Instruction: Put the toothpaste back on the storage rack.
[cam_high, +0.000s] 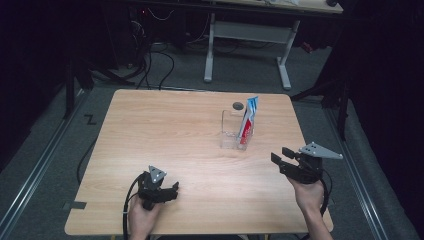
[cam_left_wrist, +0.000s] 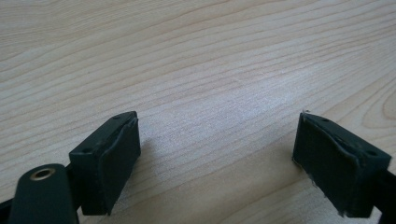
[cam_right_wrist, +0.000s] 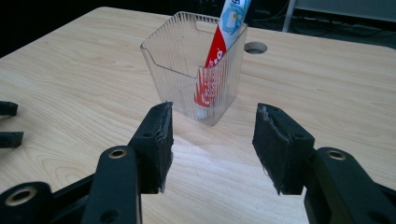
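A clear ribbed holder (cam_high: 233, 129) stands right of centre on the counter (cam_high: 150, 130), a toothpaste tube (cam_high: 248, 119) upright inside. The right tongs (cam_high: 280, 156) at lower right and left tongs (cam_high: 174, 189) at lower left gape wide, empty.

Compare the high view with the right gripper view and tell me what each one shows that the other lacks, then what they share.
High view alone: the person's right hand, the desk frame and cables on the floor beyond the table.

Right gripper view alone: the ribbed walls of the clear holder and the toothpaste tube leaning in its far corner, seen close.

Shared: the wooden table, the holder, the tube, the round hole behind the holder, and the right gripper with its jaws apart, nothing between them.
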